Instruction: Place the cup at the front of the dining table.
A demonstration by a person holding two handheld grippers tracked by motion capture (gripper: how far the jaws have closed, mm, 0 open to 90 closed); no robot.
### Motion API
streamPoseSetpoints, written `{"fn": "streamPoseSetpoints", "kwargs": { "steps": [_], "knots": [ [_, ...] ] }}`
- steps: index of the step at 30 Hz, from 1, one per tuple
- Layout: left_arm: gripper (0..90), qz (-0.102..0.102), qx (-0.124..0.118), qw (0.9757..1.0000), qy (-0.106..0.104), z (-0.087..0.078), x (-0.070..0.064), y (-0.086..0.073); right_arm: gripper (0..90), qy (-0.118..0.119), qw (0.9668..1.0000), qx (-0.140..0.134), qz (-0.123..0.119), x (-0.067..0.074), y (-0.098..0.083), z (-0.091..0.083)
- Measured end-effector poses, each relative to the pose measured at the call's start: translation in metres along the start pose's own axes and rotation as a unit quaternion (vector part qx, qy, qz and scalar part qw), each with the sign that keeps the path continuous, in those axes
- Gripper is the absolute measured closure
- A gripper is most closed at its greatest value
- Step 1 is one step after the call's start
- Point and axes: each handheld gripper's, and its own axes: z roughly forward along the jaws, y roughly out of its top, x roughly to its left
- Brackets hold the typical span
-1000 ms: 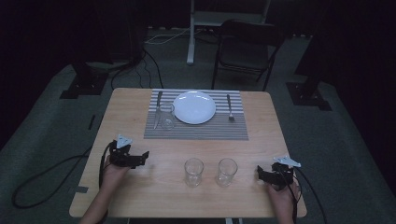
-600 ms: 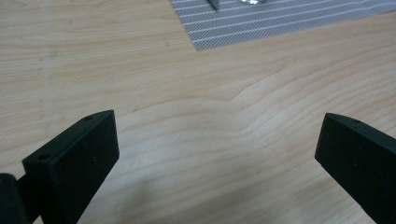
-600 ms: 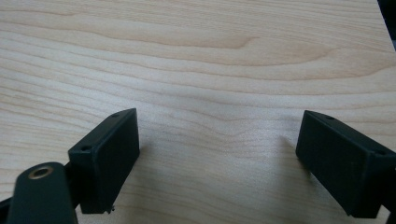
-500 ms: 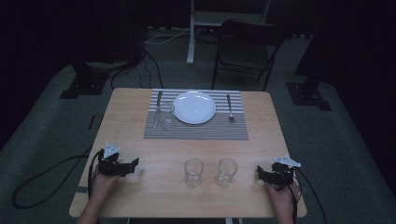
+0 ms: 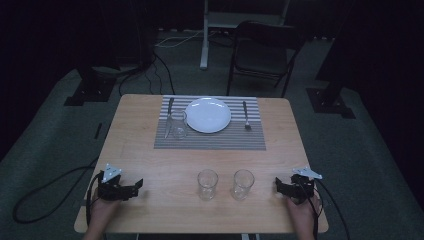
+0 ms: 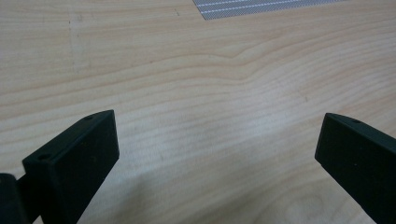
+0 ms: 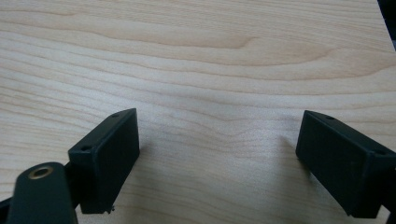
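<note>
**Inspector A:** Reporting on the claws. The left claw (image 5: 136, 188) is sitting low over the near left part of the wooden counter (image 5: 150, 165), a hand (image 5: 102, 212) gripping it from behind. In the left gripper view its jaws are standing wide apart with bare wood between them.

**Inspector B:** And the other side?

**Inspector A:** The right claw (image 5: 278, 186) is resting near the counter's near right corner, its jaws likewise spread and gripping nothing, pointing toward the middle.

**Inspector B:** Items on the counter?

**Inspector A:** Two empty glasses are standing side by side near the front edge between the claws, the left glass (image 5: 207, 184) and the right glass (image 5: 242, 184), apart from each other. Farther back a striped placemat (image 5: 210, 140) is carrying a white plate (image 5: 208, 114), a third glass (image 5: 178, 124) just beside the plate's left, a knife (image 5: 169, 110) beyond that, and a fork (image 5: 245, 115) to the plate's right.
</note>
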Motion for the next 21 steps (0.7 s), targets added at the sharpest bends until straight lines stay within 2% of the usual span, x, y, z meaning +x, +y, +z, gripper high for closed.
{"fn": "streamPoseSetpoints", "kwargs": {
  "steps": [5,9,14,17,21],
  "knots": [
    [0.2,-0.001,0.002,1.0000,-0.005,-0.004,0.002,-0.007,13.1,0.000,1.0000,0.000,0.000,0.000,0.000,0.000],
    [0.2,0.004,0.007,1.0000,0.001,-0.008,0.003,-0.014,13.1,0.000,1.0000,0.000,0.000,0.000,0.000,0.000],
    [0.2,-0.002,-0.009,0.9999,0.008,-0.019,0.003,-0.020,13.1,0.000,1.0000,0.000,0.000,0.000,0.000,0.000],
    [0.2,0.002,-0.022,0.9997,0.012,-0.026,0.005,-0.024,13.1,0.000,1.0000,0.000,0.000,0.000,0.000,0.000],
    [0.2,0.002,-0.021,0.9994,0.026,-0.034,0.012,-0.030,13.1,0.000,1.0000,0.000,0.000,0.000,0.000,0.000]
  ]
}}
